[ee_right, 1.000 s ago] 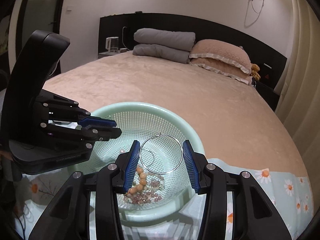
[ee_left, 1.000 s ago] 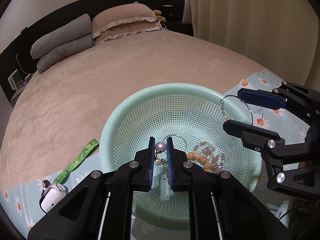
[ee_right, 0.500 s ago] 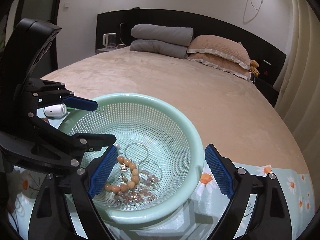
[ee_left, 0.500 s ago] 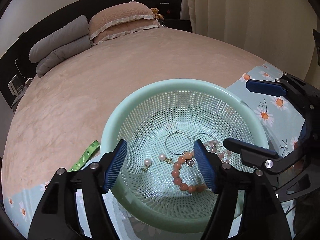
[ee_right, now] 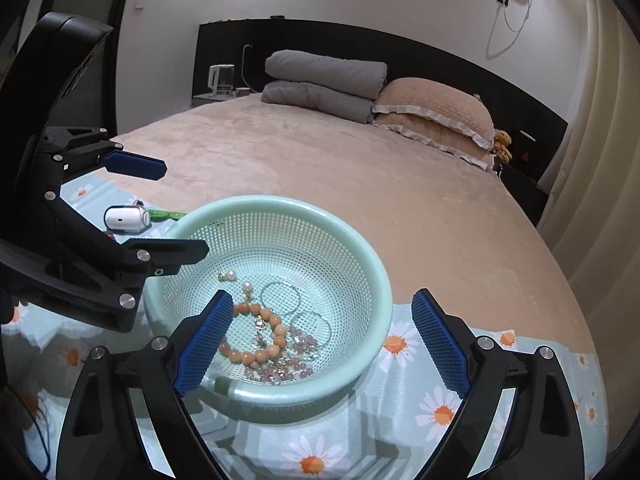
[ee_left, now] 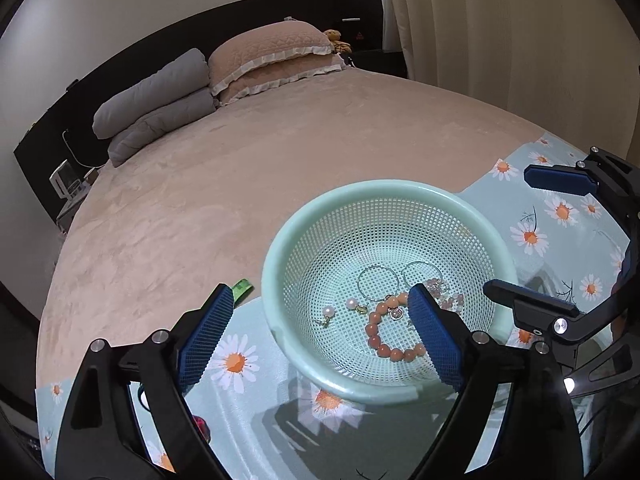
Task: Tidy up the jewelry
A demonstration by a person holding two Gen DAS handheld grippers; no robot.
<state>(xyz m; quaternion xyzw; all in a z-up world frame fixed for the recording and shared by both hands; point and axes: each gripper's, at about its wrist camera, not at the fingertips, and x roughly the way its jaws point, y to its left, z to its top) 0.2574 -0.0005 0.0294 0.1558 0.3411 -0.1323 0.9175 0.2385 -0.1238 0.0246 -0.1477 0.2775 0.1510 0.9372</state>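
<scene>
Fingers (ee_left: 208, 332) of both grippers spread wide, tilted down over basket (ee_left: 280, 264)

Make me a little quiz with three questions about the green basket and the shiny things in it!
1. True or false: the left gripper holds a pearl earring.
2. Which lies in the mint green basket? A) a watch B) an orange bead bracelet C) a key
3. Fill in: the two thin silver hoops lie ___ the basket.

Key
1. False. Both the left gripper and the right gripper have just been opening and stand wide with nothing gripped; the two pearl earrings lie in the basket.
2. B
3. inside
</scene>
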